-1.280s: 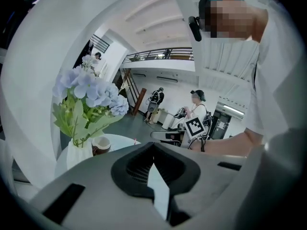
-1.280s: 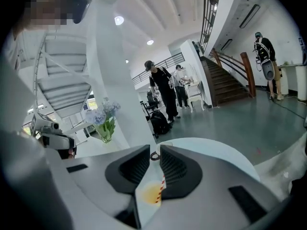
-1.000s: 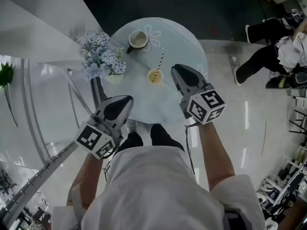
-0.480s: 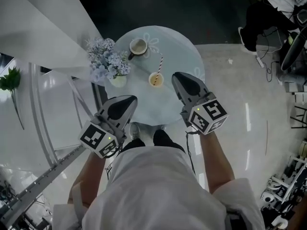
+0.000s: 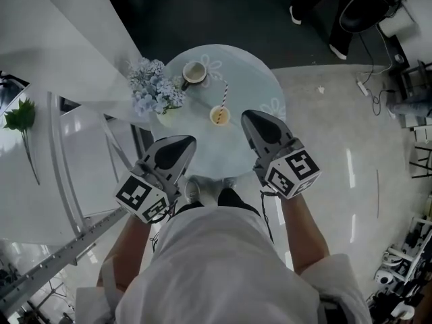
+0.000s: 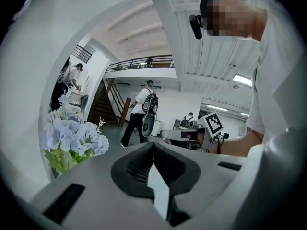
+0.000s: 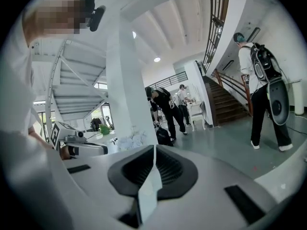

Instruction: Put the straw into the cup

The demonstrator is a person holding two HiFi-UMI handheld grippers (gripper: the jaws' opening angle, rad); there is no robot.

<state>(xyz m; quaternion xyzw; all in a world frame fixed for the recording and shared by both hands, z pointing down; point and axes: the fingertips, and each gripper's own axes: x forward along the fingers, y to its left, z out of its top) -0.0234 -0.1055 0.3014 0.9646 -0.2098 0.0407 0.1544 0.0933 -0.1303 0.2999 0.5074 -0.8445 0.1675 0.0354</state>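
Observation:
A small cup point(image 5: 219, 116) of pale yellow drink stands on the round glass table point(image 5: 253, 83). A red-and-white striped straw point(image 5: 224, 94) stands in it, leaning toward the far side. My left gripper point(image 5: 181, 145) hovers at the table's near-left edge, shut and holding nothing. My right gripper point(image 5: 252, 118) hangs just right of the cup, apart from it, also shut and holding nothing. Neither gripper view shows the cup or the straw. In the left gripper view my left gripper point(image 6: 153, 150) has its jaws pressed together, and so does my right gripper point(image 7: 154, 152) in its own view.
A mug point(image 5: 194, 73) sits at the table's far side, and a pot of pale blue flowers point(image 5: 155, 90) stands at its left edge, also visible as flowers point(image 6: 72, 138) in the left gripper view. White panels stand left of the table. People point(image 7: 165, 109) move about the hall beyond.
The table now looks smaller and lower in the head view, as if the head has risen or drawn back. Both grippers stay shut, at about the same spots before my body.

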